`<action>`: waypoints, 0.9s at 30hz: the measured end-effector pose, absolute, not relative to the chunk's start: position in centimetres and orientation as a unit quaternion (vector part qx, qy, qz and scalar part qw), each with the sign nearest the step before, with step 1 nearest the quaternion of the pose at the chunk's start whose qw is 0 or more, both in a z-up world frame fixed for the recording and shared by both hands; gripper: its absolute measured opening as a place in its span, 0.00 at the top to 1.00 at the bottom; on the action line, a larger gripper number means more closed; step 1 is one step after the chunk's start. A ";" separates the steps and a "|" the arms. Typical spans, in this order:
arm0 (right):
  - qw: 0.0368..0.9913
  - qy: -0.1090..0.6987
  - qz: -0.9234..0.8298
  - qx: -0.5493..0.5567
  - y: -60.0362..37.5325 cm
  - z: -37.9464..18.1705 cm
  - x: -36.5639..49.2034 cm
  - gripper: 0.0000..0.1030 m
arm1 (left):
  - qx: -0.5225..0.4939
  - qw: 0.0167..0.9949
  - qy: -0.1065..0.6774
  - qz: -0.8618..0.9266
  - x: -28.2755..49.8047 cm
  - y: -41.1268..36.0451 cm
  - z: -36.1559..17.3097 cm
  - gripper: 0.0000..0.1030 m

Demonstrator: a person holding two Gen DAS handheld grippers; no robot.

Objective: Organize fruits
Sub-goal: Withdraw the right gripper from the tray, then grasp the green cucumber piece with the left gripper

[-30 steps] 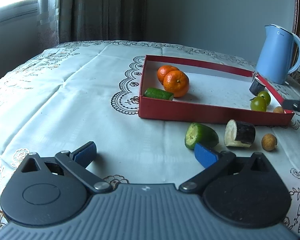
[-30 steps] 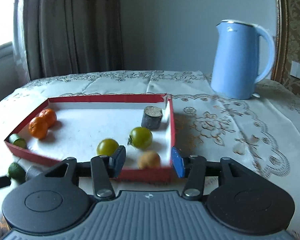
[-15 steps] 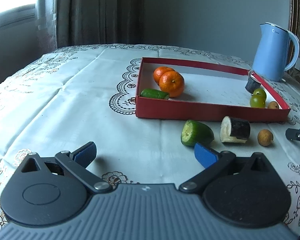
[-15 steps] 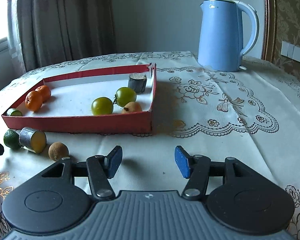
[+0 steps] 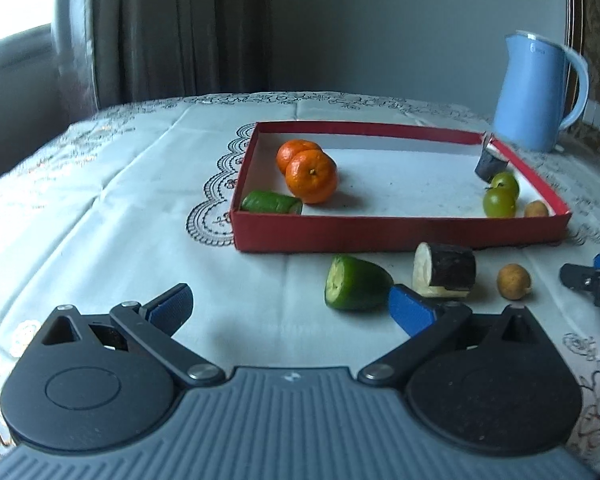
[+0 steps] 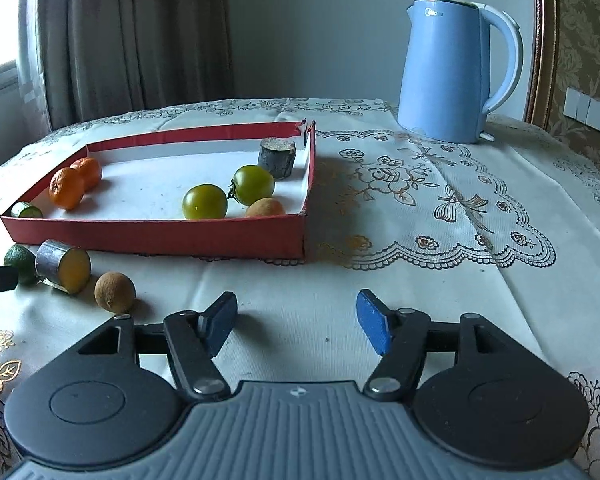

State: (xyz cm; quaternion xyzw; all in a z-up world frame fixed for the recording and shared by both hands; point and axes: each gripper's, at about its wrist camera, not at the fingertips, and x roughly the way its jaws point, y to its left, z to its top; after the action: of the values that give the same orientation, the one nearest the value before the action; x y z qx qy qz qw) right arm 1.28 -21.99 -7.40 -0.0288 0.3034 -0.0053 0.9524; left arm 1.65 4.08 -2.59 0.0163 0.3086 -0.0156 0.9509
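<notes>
The right gripper (image 6: 296, 316) has just been opening its jaws, nothing between them, over bare tablecloth (image 6: 380, 280); the left gripper (image 5: 290, 306) gapes wide and empty. Ahead of the left one, outside the red tray (image 5: 380, 234), lie a cucumber end (image 5: 356, 288) and dark-skinned chunk (image 5: 446, 272), both lengthwise left-to-right with cut faces leftward, then a round longan (image 5: 514, 281).

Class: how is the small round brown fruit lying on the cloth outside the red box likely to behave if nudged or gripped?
The small brown fruit looks round, so a nudge would probably roll it. Its skin looks matte, so likely not slippery. Being small, it seems light.
</notes>
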 end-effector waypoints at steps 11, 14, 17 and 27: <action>0.953 0.304 0.008 -0.015 -22.2 -7.3 1.4 0.28 | 0.033 0.949 0.314 -0.011 3.6 2.4 -2.8 0.00; 0.953 0.303 0.012 -0.007 -22.4 -7.3 1.4 0.26 | 0.031 0.946 0.322 -0.009 3.9 2.5 -3.2 0.01; 0.953 0.302 0.012 -0.002 -22.5 -7.3 1.4 0.26 | 0.022 0.945 0.327 -0.012 4.0 2.8 -3.4 0.02; 0.953 0.304 0.012 -0.008 -22.3 -7.3 1.4 0.23 | 0.024 0.945 0.325 -0.025 3.9 2.5 -3.5 0.13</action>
State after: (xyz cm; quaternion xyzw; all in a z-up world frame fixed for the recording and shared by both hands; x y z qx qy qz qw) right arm 1.40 -22.27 -7.33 -0.0076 0.3042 0.0125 0.9525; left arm 3.86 2.51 -3.46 0.0243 0.3249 -0.0249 0.9451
